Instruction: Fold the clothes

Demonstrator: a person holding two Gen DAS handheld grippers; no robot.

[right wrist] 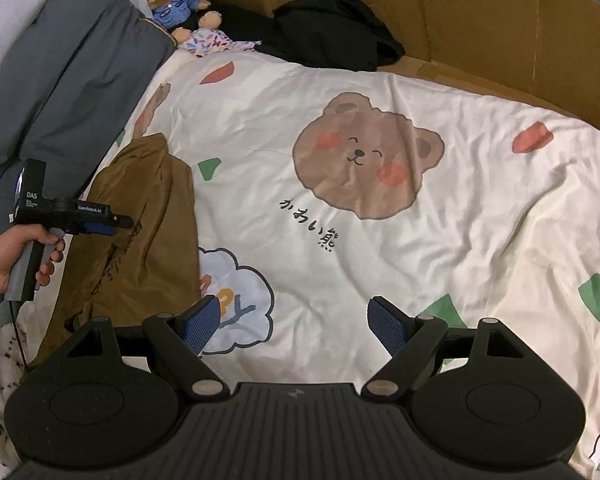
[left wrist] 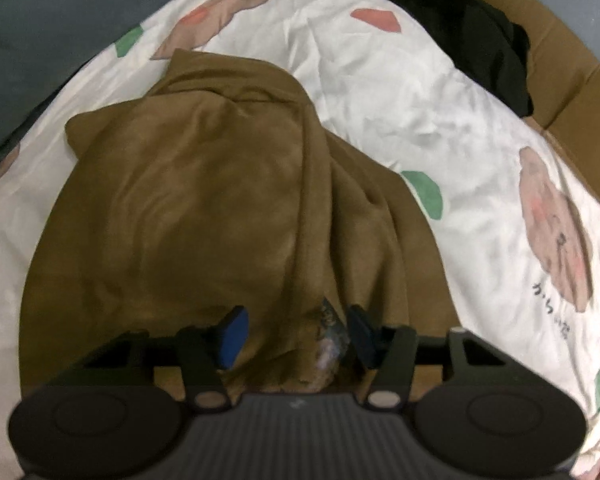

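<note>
A brown garment (left wrist: 204,200) lies crumpled and partly folded on a white bear-print bedsheet (left wrist: 400,112). My left gripper (left wrist: 296,334) hovers low over its near edge, jaws open, with a printed patch of the cloth between the blue pads (left wrist: 232,332). In the right wrist view the garment (right wrist: 140,232) lies at the left, and the left gripper (right wrist: 116,222) is held over it by a hand. My right gripper (right wrist: 296,330) is open and empty above the sheet (right wrist: 440,260), to the right of the garment.
A black garment (right wrist: 332,32) lies at the far edge by a cardboard wall (right wrist: 480,20). A grey pillow (right wrist: 60,80) lies at the left. A teddy bear (right wrist: 176,0) and a floral cloth (right wrist: 216,42) sit at the far left corner.
</note>
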